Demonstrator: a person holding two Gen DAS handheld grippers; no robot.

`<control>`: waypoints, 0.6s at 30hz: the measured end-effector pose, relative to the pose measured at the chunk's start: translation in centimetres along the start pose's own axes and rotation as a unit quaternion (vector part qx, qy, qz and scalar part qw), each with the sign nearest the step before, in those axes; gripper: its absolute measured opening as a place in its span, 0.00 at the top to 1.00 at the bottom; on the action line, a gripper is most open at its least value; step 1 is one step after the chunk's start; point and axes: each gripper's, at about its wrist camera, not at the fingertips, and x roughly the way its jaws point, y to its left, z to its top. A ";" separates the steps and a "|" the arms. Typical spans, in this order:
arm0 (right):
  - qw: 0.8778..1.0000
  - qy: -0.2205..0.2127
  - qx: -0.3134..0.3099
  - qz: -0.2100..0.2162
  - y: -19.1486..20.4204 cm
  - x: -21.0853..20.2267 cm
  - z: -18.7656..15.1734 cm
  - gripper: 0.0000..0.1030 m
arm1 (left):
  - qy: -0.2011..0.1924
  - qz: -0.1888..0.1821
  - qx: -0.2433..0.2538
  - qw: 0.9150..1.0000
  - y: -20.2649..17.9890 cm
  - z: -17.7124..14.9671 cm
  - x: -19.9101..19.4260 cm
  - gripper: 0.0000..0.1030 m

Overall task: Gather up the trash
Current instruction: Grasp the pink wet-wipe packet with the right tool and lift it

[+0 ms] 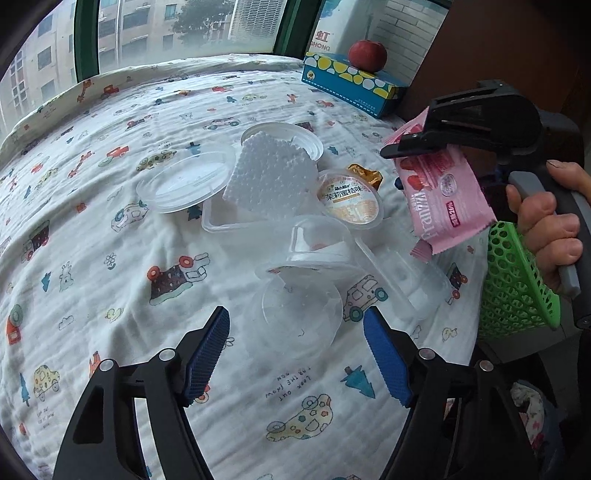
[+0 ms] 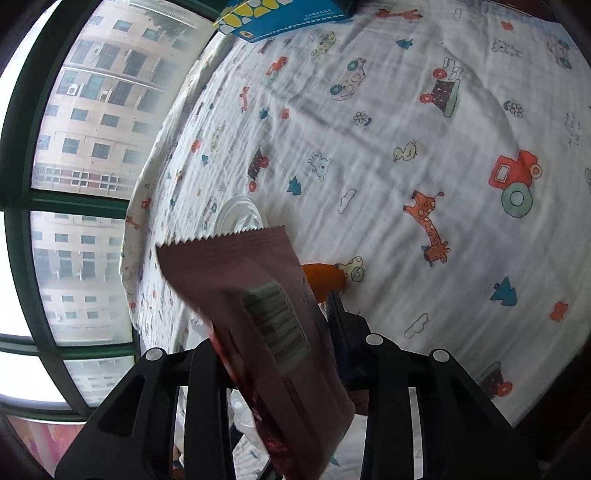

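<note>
On cartoon-print cloth (image 1: pixel 110 258) by window (image 2: pixel 85 110) | left jaws wide | right jaws grip pink wrapper (image 1: pixel 443 195)

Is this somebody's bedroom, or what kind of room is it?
Probably a room in a flat, maybe a child's bedroom. A cartoon-print blanket covers the surface, a big window faces apartment blocks, and a tissue box holds an apple.

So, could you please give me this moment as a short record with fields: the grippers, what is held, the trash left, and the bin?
left gripper: open, above a clear plastic cup
right gripper: shut on the pink wrapper
trash on cloth: foam piece, round lid, jelly cup
bin: green basket, at the right
not trash: apple on tissue box
</note>
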 end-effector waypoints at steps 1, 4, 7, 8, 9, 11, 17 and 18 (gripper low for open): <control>1.000 -0.001 -0.003 0.000 0.0 -0.2 -0.1 0.69 | 0.000 -0.001 -0.002 1.000 0.0 0.0 0.1 0.34; 1.000 0.000 -0.003 0.019 -0.4 -0.8 -0.4 0.75 | 0.002 0.000 -0.006 1.000 0.0 0.0 0.5 0.40; 1.000 0.000 -0.007 0.022 -0.4 -0.8 -0.8 0.75 | 0.004 0.002 -0.006 1.000 0.0 0.0 0.7 0.47; 1.000 -0.001 -0.007 0.022 -0.5 -0.8 -0.9 0.75 | 0.004 0.004 -0.008 1.000 0.1 0.0 0.7 0.47; 1.000 0.002 -0.008 0.023 -0.7 -0.9 -1.0 0.75 | 0.003 0.003 -0.011 1.000 0.2 0.0 0.6 0.49; 1.000 0.002 -0.007 0.026 -0.7 -0.7 -1.0 0.79 | 0.002 0.002 -0.014 1.000 0.3 0.0 0.5 0.49; 0.999 -0.004 -0.018 0.028 -1.2 -1.4 -1.8 0.81 | -0.002 0.002 -0.012 1.000 0.0 -0.3 0.1 0.50; 0.999 -0.006 -0.019 0.032 -1.2 -1.6 -1.9 0.81 | -0.003 0.002 -0.011 1.000 0.0 -0.4 0.0 0.50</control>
